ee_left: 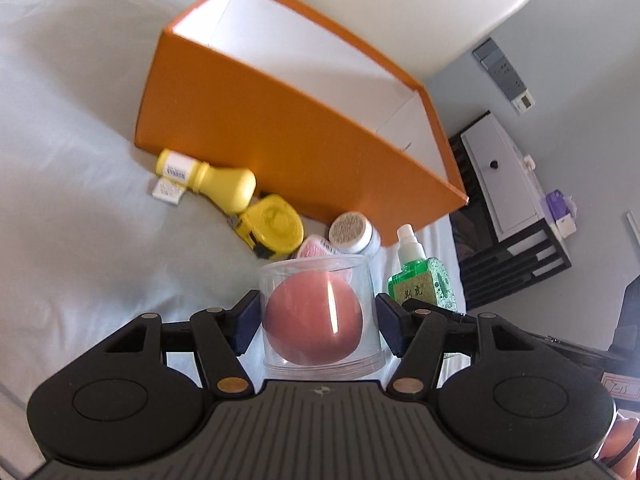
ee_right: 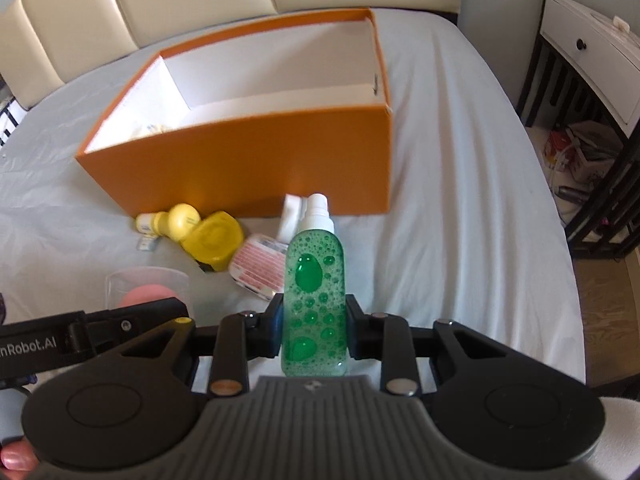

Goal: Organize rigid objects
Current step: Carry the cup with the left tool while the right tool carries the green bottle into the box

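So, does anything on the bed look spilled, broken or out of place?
Nothing spilled or broken. The yellow bottle, tape measure and white jar lie loose against the orange box, not inside it. They simply look not yet sorted.

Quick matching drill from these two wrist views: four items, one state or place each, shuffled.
Items:
1. green bottle
2. clear tub with a pink ball
3. tape measure
4. orange box

States:
A. lying on the sheet in front of the box
B. clamped in the left gripper
C. open-topped, on the bed
D. clamped in the right gripper

Pairs: 1-D, 2-B, 3-A, 4-C
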A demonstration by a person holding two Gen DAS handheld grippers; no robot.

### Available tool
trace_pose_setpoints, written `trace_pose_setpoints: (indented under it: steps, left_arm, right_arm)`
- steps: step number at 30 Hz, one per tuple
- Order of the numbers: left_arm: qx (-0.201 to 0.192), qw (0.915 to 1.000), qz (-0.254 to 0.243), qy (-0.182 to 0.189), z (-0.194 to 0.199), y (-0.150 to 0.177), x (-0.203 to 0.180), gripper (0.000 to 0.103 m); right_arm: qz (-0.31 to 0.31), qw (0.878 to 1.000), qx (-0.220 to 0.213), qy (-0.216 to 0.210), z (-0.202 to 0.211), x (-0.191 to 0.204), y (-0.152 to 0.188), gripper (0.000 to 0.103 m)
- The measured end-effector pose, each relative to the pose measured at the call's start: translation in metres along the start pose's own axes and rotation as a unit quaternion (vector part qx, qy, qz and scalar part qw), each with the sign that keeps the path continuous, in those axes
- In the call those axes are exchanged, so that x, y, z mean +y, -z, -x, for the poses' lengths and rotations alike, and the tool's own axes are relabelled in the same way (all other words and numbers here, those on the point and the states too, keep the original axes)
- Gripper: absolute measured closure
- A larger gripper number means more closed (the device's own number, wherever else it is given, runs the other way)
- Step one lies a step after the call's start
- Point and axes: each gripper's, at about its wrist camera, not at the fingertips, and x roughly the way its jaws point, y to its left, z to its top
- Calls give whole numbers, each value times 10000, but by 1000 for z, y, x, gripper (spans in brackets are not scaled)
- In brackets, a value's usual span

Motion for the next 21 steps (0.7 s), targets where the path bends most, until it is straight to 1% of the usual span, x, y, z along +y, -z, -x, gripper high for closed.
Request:
trace_pose_setpoints:
  steps: [4, 10, 15, 18, 21]
  left_arm:
    - [-259, 9996, -117, 5, 18, -16, -5, 33]
    - [-625, 9970, -456, 80, 35, -45, -22, 33]
    - [-709, 9949, -709, 128, 32, -78, -37, 33]
    - [-758, 9935, -829, 162, 26, -99, -48, 33]
    - [-776, 9922, -965, 113, 16, -116, -54, 33]
  right_arm:
    - [187, 9994, -268, -148, 16, 13, -11, 74]
    - [493, 9959, -656, -370, 37, 28, -38, 74]
    - [645, 9927, -872, -532, 47, 31, -68, 74]
    - [756, 9906, -1034, -471, 48, 32, -88, 74]
    - [876, 9895, -1091, -348, 38, 33, -107, 74]
